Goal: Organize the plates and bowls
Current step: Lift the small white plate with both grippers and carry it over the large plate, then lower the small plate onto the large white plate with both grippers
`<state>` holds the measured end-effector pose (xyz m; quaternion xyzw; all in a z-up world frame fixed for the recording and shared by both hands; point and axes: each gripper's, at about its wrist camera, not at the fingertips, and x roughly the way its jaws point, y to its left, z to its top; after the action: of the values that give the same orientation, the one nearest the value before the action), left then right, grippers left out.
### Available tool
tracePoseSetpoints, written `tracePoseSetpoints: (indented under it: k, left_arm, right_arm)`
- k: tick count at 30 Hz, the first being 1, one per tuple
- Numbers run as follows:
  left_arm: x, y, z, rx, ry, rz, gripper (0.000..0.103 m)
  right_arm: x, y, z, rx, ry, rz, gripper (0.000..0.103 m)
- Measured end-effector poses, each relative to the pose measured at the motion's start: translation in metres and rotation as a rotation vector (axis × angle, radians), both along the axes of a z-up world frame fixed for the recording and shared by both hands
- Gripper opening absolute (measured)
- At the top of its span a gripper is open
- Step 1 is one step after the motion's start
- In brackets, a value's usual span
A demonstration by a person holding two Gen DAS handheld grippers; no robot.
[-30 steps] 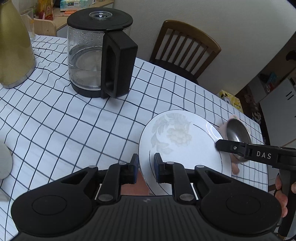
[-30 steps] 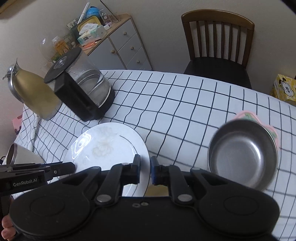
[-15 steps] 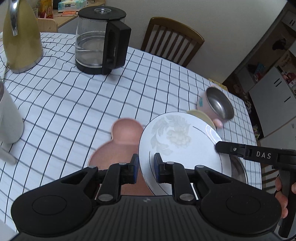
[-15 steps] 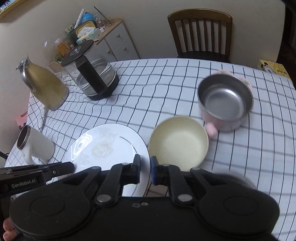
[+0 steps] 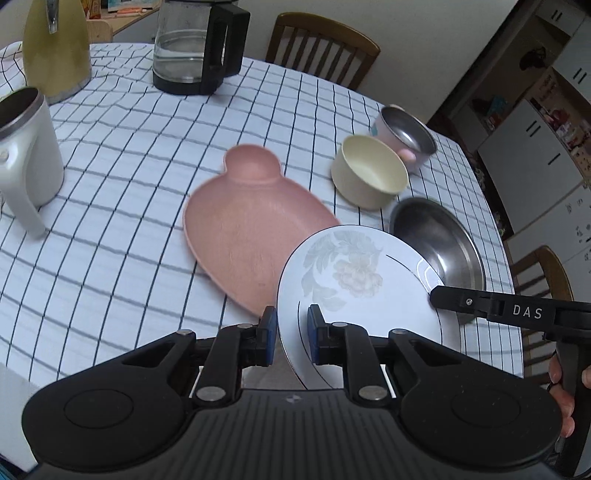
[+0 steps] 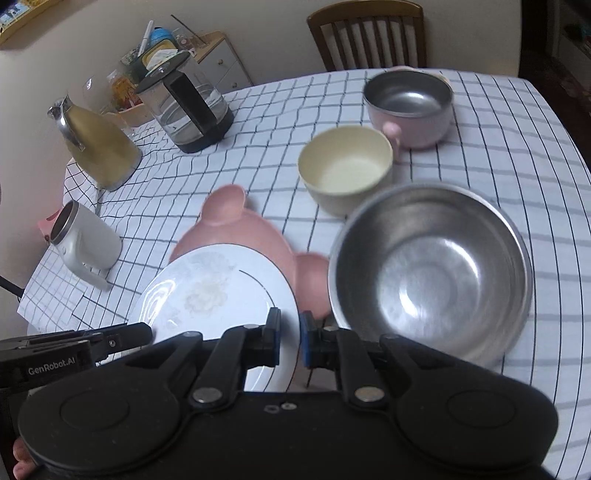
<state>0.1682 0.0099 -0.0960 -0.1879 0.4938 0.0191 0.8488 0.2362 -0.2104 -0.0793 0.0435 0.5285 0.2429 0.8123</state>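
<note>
A white mug is seen at the left of the checked counter, then a pink dish. A floral plate is held above the dish's near end, its left rim pinched by the left gripper and its right rim by the right gripper. To the right, a cream bowl and steel bowl are set.

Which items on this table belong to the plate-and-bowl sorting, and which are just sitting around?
Part of the job:
white floral plate, held by both tongs
pink plate
cream bowl
large steel bowl
pink-sided steel bowl

Just lying about:
glass kettle
gold jug
white mug
chair
</note>
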Motion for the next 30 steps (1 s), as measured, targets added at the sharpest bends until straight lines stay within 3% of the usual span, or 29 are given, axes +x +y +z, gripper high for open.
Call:
tracePoseSetpoints:
  k: [15, 30]
  left_arm:
    - [-0.063, -0.021, -0.055, 0.029, 0.080, -0.082, 0.016]
    - [-0.060, -0.020, -0.077, 0.046, 0.096, -0.098, 0.016]
  right_arm:
    - [-0.089, -0.030, -0.054, 0.003, 0.076, -0.089, 0.011]
    - [-0.102, -0.027, -0.080, -0.015, 0.050, -0.090, 0.012]
